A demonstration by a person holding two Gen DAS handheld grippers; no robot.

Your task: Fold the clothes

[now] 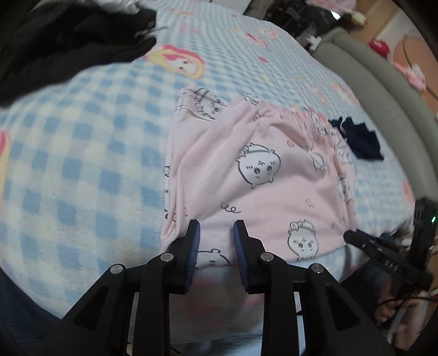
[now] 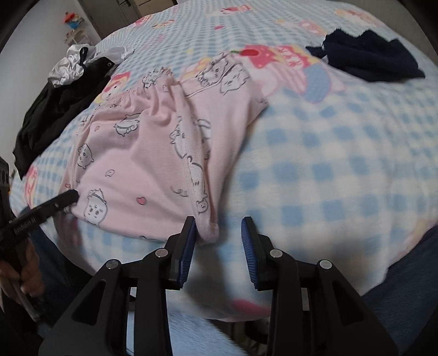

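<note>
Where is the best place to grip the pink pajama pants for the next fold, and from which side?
Probably the two near hem corners of the pink pajama pants, approached from the near edge of the bed. The open left gripper and right gripper already face those corners, and the garment lies flat, waistband far away.

Under me spreads a bed covered by a blue-and-white checked blanket [image 1: 82, 153] printed with cartoon figures. At the right of my left view curves a grey padded bed frame [image 1: 383, 90], with an orange-tan floor [image 1: 397, 52] beyond it. Upper left of my right view shows a pale wall [image 2: 32, 35] and a dark door [image 2: 120, 11].
</note>
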